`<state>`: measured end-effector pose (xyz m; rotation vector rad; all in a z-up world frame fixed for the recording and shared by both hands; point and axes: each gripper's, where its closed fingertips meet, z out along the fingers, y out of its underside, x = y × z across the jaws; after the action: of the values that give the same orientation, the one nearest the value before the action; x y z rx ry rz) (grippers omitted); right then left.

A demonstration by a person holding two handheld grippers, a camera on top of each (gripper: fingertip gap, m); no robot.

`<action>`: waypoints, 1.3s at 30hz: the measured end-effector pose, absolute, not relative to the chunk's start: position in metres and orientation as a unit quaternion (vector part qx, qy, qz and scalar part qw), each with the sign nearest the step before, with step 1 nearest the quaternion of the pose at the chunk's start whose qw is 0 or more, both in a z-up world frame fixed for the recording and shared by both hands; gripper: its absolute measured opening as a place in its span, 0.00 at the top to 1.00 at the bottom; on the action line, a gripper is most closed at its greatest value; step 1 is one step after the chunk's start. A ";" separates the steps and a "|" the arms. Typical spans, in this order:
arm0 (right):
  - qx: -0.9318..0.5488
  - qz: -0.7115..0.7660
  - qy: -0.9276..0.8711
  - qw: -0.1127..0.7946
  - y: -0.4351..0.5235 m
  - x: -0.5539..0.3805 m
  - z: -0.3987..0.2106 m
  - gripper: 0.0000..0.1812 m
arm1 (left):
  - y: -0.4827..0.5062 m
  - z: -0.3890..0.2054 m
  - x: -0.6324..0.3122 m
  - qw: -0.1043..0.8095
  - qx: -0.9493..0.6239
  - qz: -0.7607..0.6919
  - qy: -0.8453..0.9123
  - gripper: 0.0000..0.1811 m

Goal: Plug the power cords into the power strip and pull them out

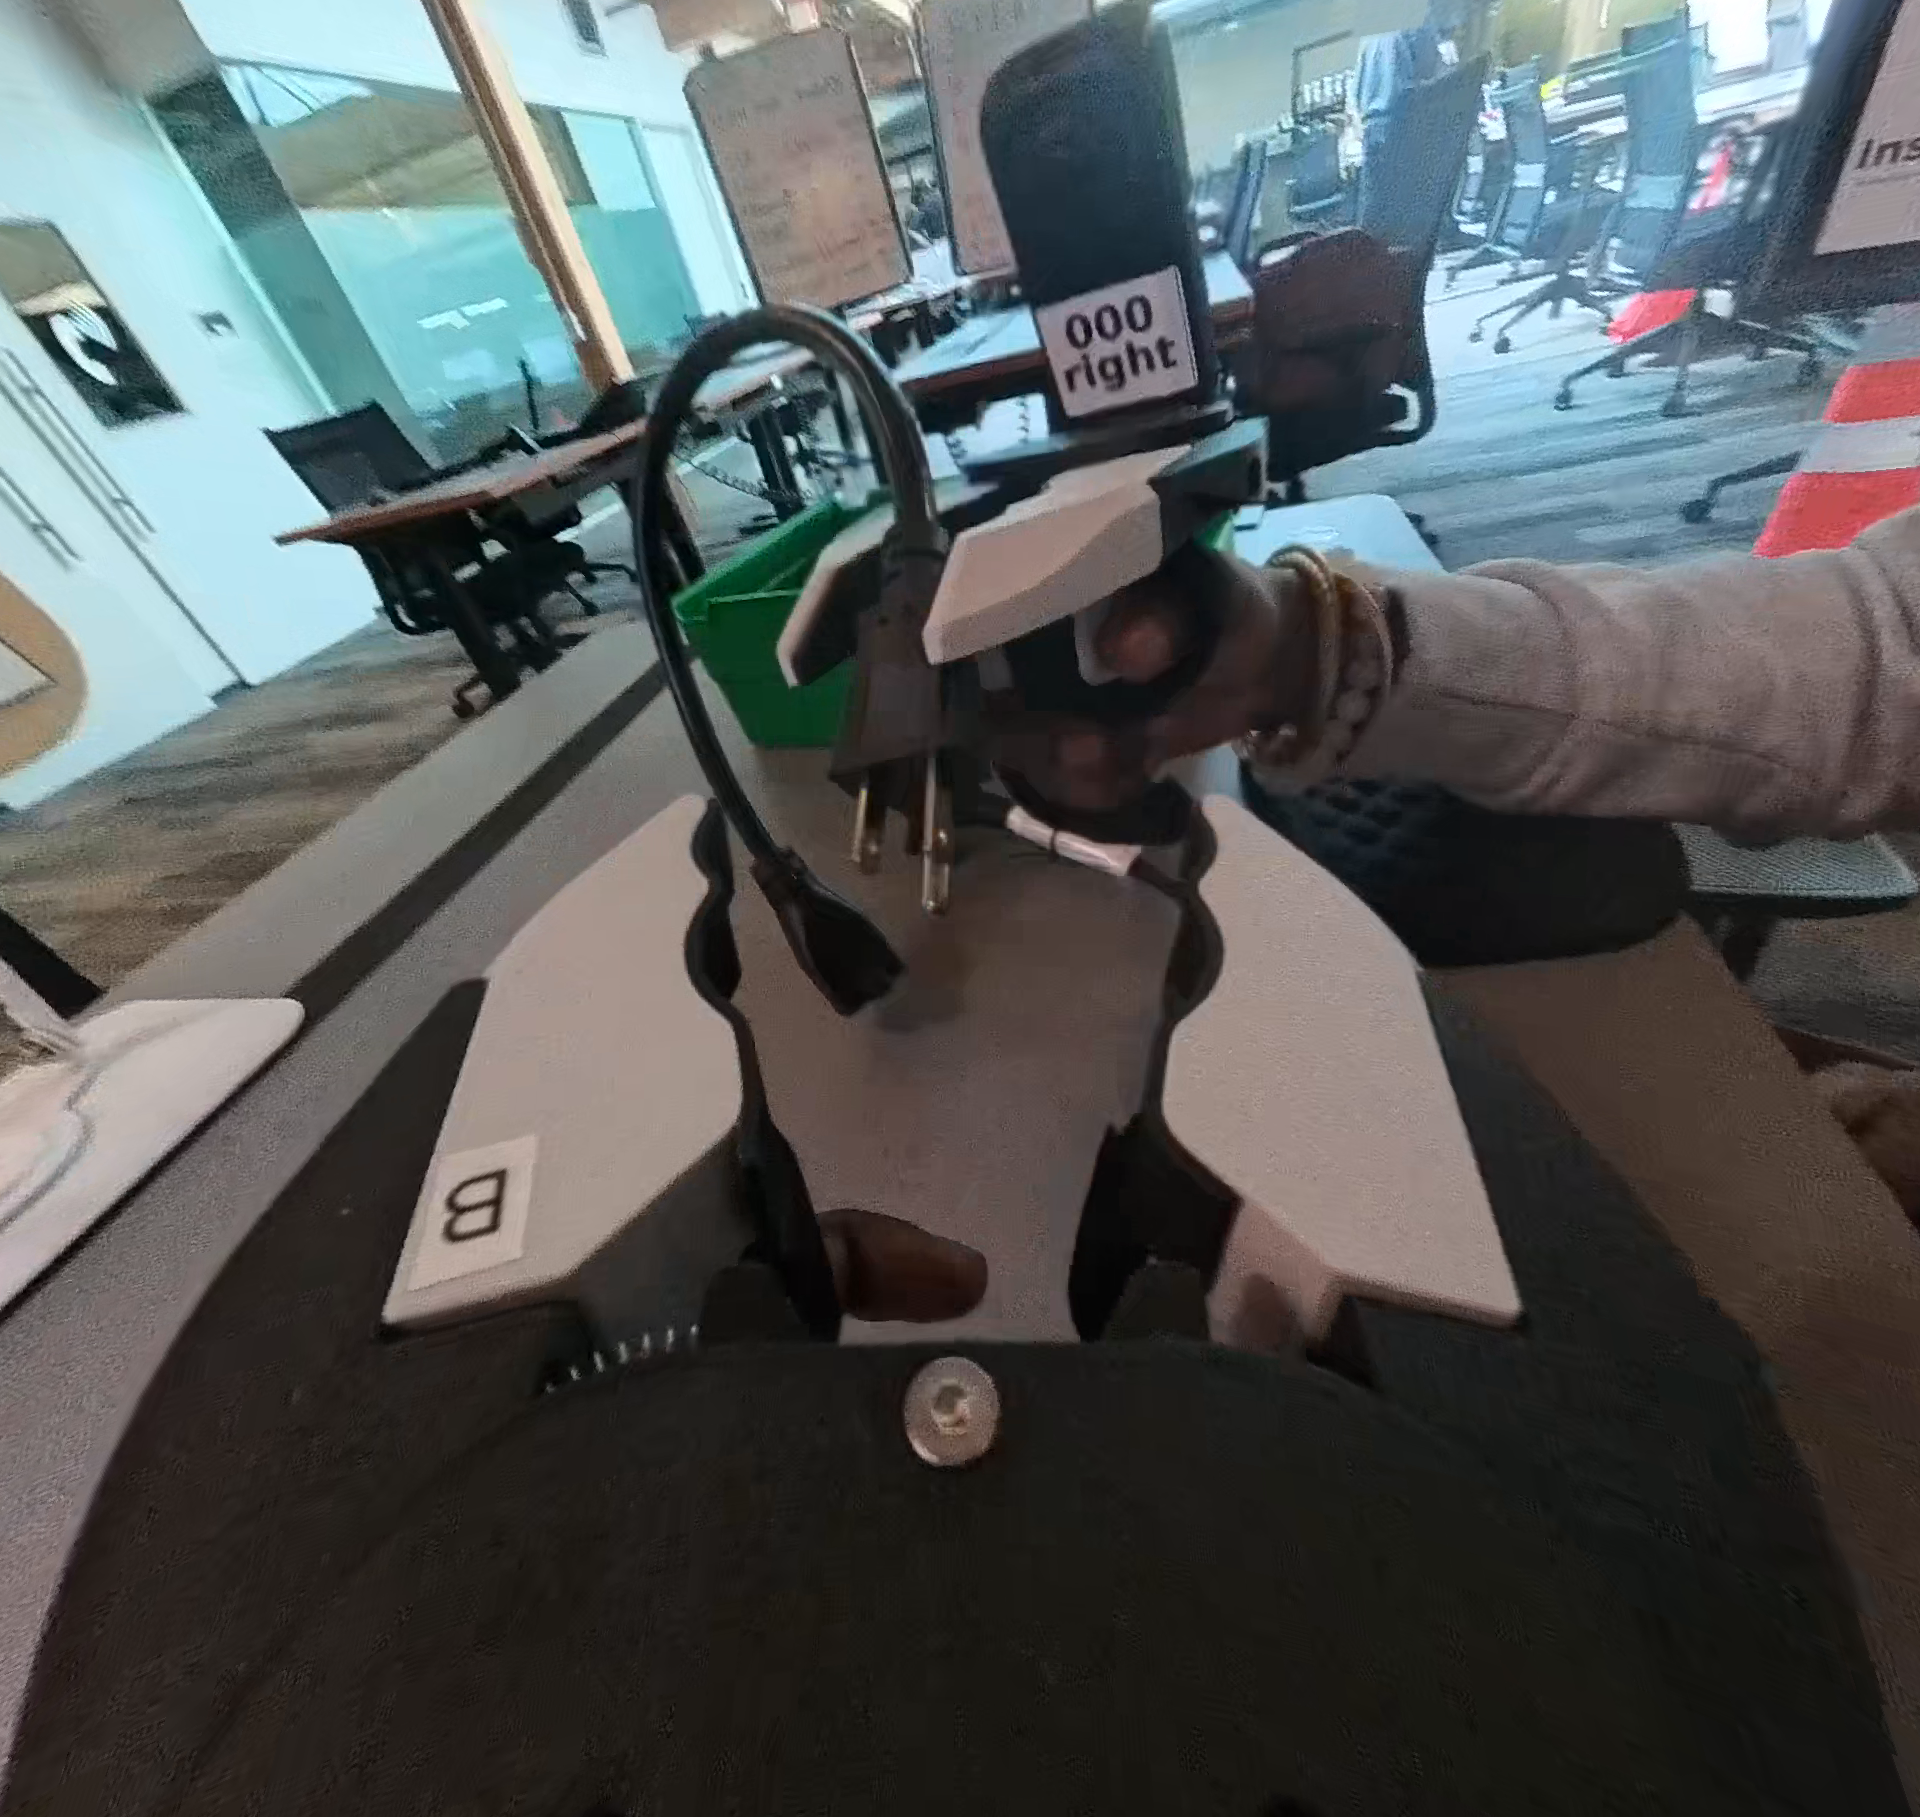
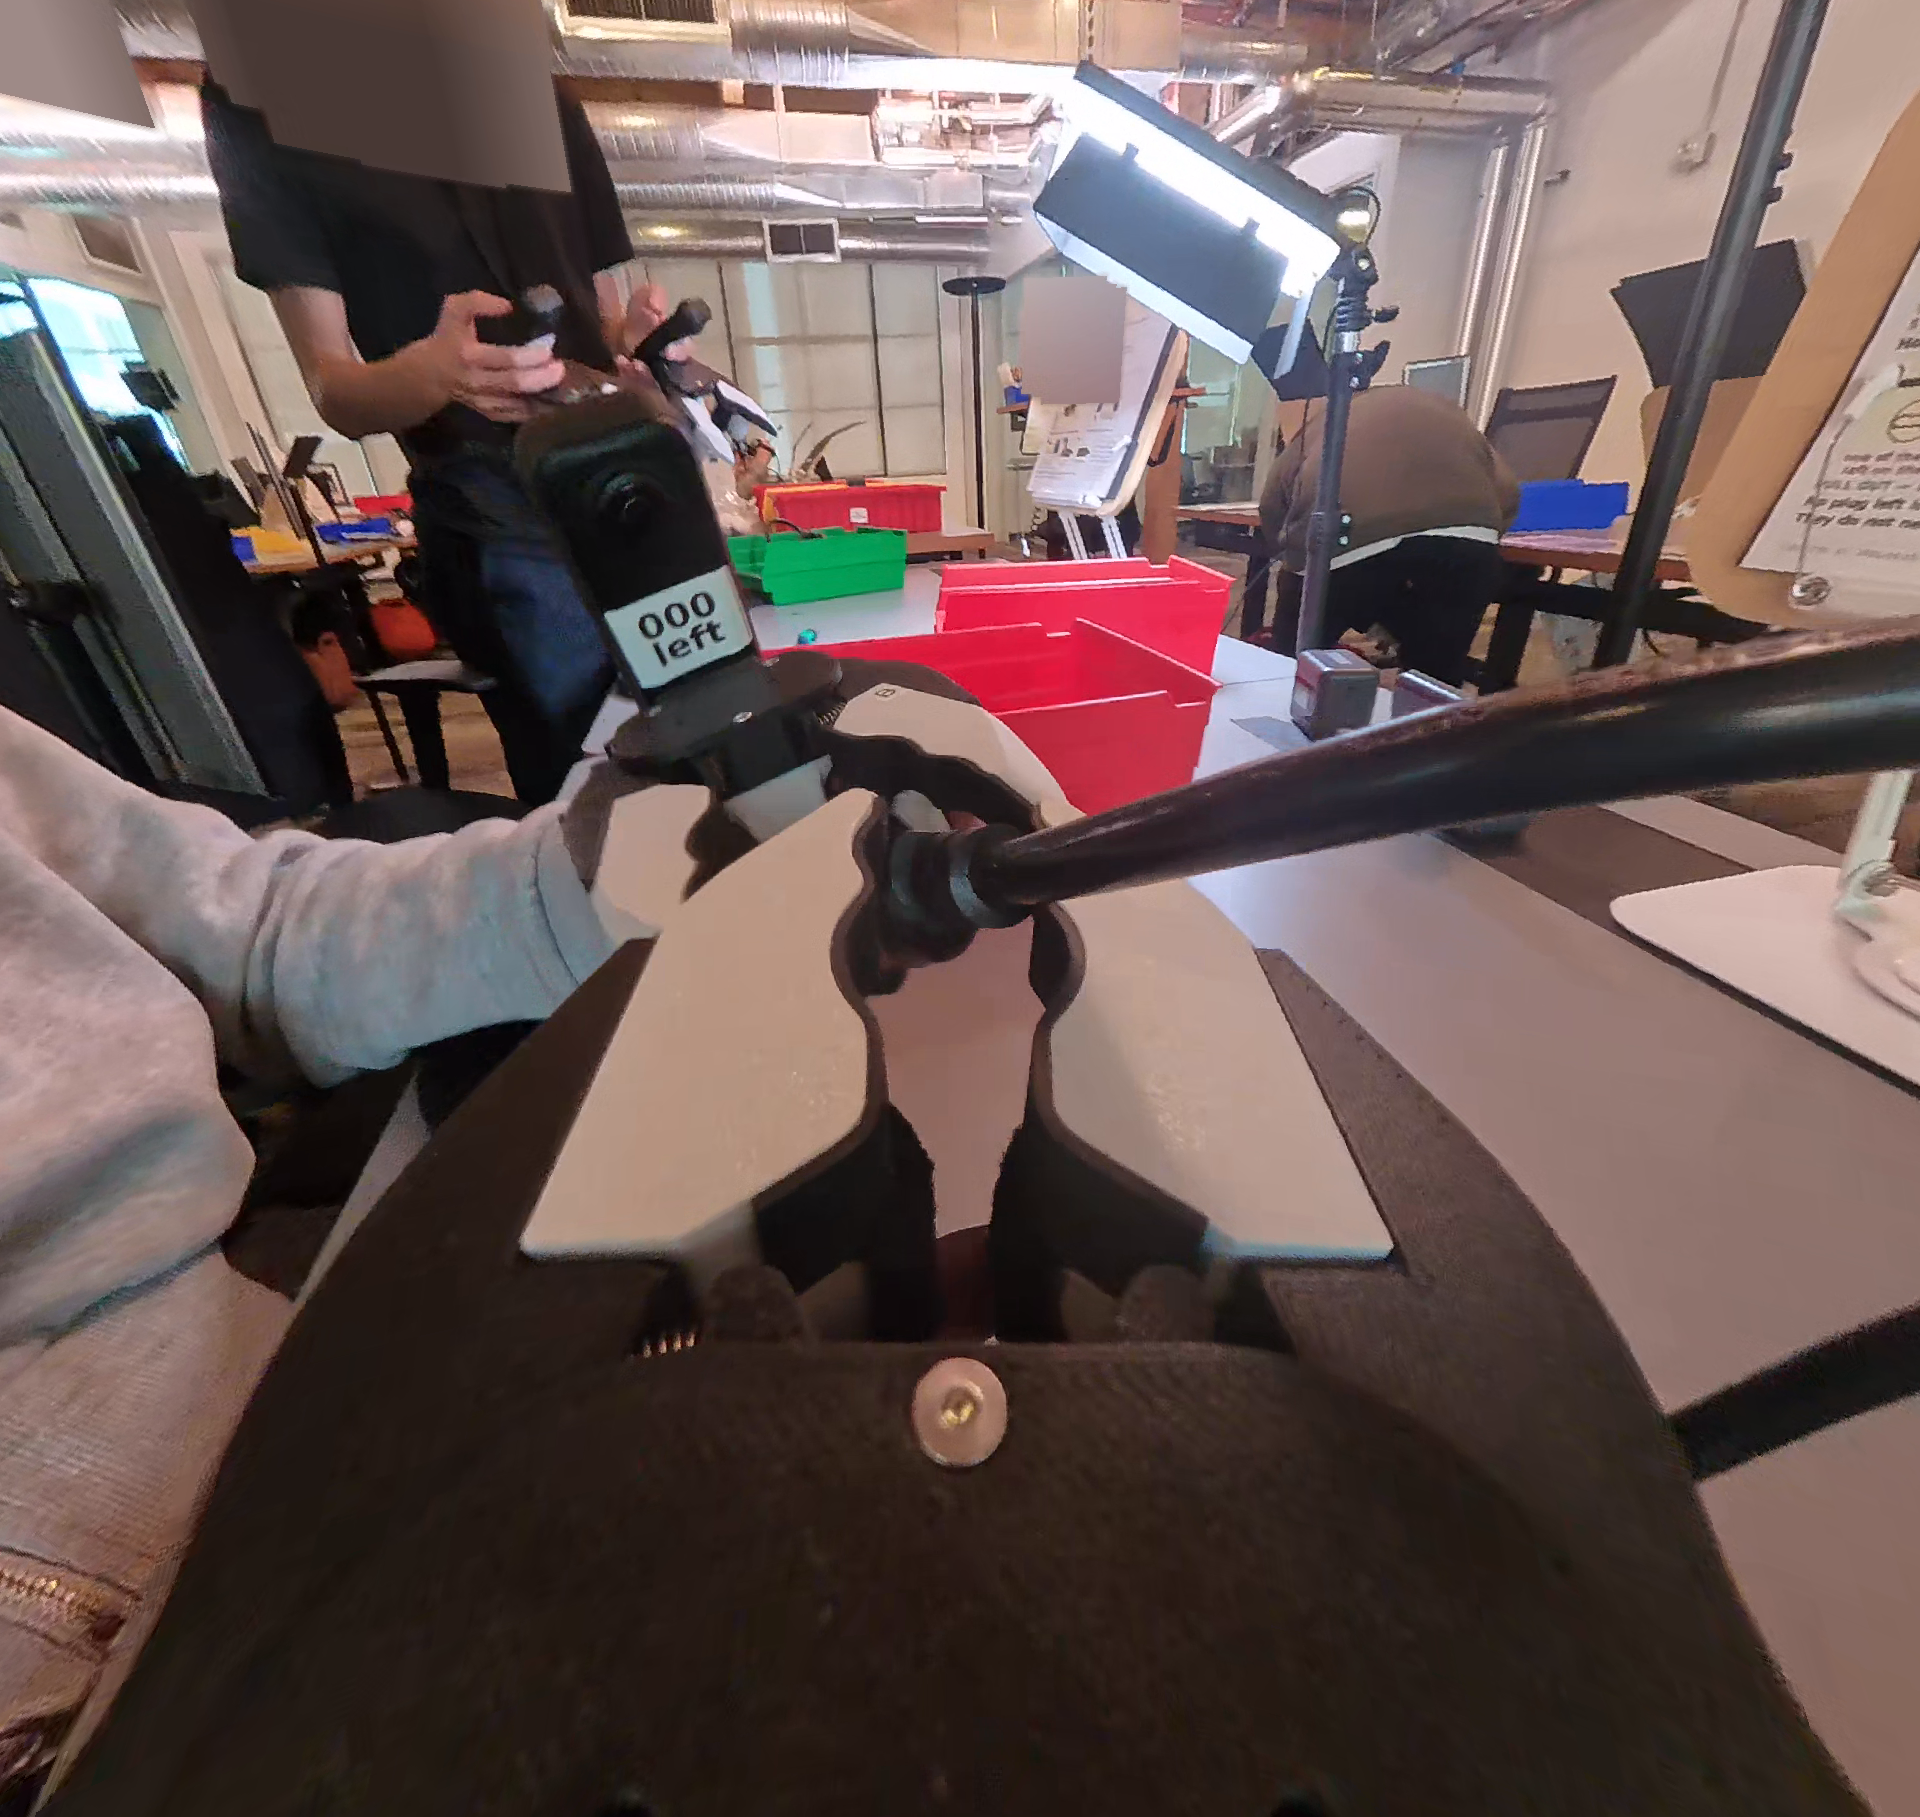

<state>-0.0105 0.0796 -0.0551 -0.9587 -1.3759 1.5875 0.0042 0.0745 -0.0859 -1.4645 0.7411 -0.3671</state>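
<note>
- The right gripper [image 1: 883, 614] is clamped on a black power cord's plug [image 1: 899, 728], held above the table [image 1: 1039, 1019]; its 3 metal prongs [image 1: 930, 832] point down and hang free in the air.
- From the plug the power cord [image 1: 665, 562] arches up and over, then drops to a second black connector [image 1: 831, 936] that hangs just over the table.
- In the right wrist view the same cord [image 2: 1455, 759] runs from between the fingers [image 2: 727, 1040] off toward the right edge.
- The left gripper [image 1: 956, 894] is spread apart with nothing in it, low over the table and facing the right one closely.
- A green bin [image 1: 748, 635] sits on the table behind the plug.
- 2 red bins [image 2: 1091, 666] stand farther along the table in the right wrist view.
- No power strip shows in either view.
</note>
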 end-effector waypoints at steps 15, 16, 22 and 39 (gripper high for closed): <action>-0.387 0.587 -0.573 0.421 0.082 -0.012 -0.064 0.86 | 0.027 -0.167 0.012 0.505 -0.741 -0.200 0.395 0.46; -0.388 0.587 -0.572 0.421 0.082 -0.013 -0.065 0.86 | 0.024 -0.175 0.015 0.489 -0.745 -0.202 0.405 0.46; -0.391 0.591 -0.563 0.425 0.086 -0.012 -0.063 0.86 | 0.025 -0.224 0.024 0.395 -0.790 -0.147 0.446 0.54; -0.399 0.563 -0.583 0.429 0.085 -0.017 -0.073 0.86 | 0.025 -0.227 -0.021 0.364 -0.823 -0.138 0.414 0.75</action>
<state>-0.0169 0.0848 -0.0725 -0.9949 -1.4558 1.4057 -0.0213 0.0252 -0.2273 -2.1168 1.0659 -0.3544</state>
